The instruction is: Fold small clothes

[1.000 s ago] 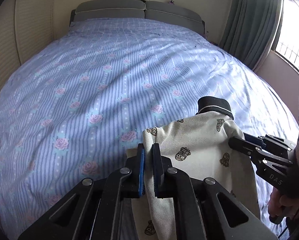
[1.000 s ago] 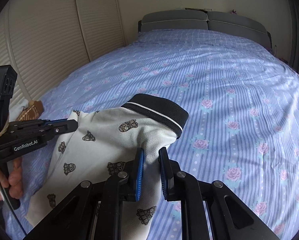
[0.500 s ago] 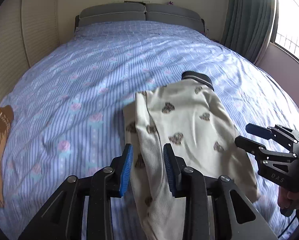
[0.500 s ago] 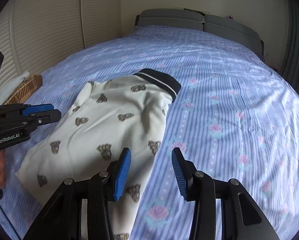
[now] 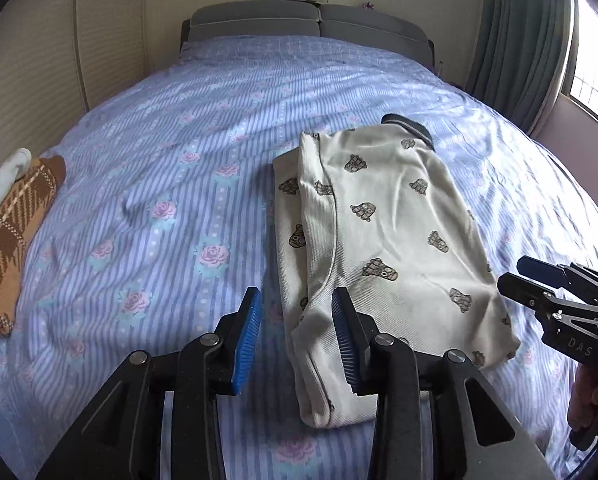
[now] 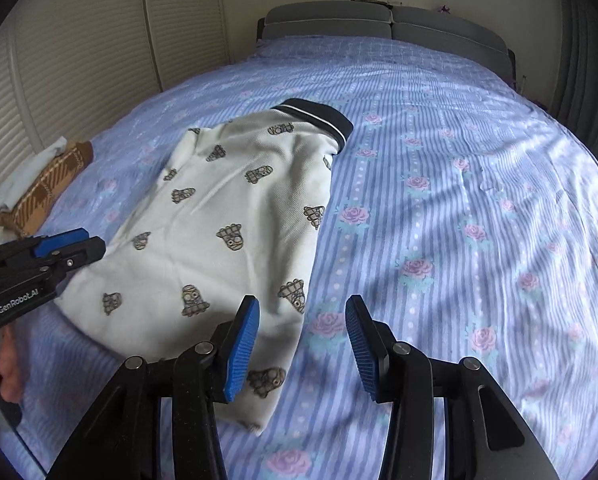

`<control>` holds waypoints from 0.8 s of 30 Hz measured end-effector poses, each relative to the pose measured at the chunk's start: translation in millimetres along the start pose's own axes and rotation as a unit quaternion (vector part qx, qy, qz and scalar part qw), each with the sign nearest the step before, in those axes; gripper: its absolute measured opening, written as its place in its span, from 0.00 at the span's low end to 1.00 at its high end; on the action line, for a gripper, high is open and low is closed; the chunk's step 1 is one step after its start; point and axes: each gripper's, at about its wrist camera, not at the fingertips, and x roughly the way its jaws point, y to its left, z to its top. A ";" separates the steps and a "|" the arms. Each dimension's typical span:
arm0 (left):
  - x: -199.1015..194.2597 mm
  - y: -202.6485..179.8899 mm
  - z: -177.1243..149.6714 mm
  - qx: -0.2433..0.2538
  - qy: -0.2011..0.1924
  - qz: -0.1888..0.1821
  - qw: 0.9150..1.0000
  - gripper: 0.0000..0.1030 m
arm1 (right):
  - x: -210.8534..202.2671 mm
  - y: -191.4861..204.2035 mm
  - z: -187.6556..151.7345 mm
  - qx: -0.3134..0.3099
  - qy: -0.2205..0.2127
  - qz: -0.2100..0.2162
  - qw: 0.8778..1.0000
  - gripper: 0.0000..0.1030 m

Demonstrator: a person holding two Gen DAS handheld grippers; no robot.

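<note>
A small cream polo shirt (image 5: 383, 248) with brown prints and a dark collar lies folded lengthwise on the bed; it also shows in the right wrist view (image 6: 227, 236). My left gripper (image 5: 297, 320) is open and empty, above the shirt's near left edge. My right gripper (image 6: 301, 324) is open and empty, above the shirt's near right edge. Each gripper shows in the other's view: the right one (image 5: 539, 276) at the shirt's right side, the left one (image 6: 71, 246) at its left side.
The bed (image 6: 459, 184) has a blue striped rose-print cover and a grey headboard (image 5: 307, 24). A folded brown plaid garment (image 5: 15, 240) lies at the left edge, also in the right wrist view (image 6: 47, 188). Curtains and a window (image 5: 591, 52) are at right.
Both grippers were shut on the shirt and held it up; they laid it flat, opened, and drew back toward the near side of the bed.
</note>
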 end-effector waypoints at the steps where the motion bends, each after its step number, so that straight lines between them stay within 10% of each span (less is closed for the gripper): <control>1: -9.9 -2.2 -1.9 -0.002 -0.005 0.002 1.000 0.36 | -9.4 -0.7 -3.5 0.006 -0.005 0.005 1.000 0.45; 6: -60.5 -9.2 -21.3 -0.022 -0.033 0.006 0.999 0.64 | -60.6 -4.5 -28.8 0.037 -0.040 0.038 0.998 0.63; 12: -64.4 0.2 -47.0 -0.114 -0.003 -0.018 0.993 0.64 | -84.7 -18.5 -36.8 0.069 -0.062 0.095 0.991 0.74; 24: -18.9 2.5 -67.9 -0.297 0.004 -0.052 0.953 0.55 | -45.3 -52.1 28.6 0.048 -0.052 0.113 0.991 0.74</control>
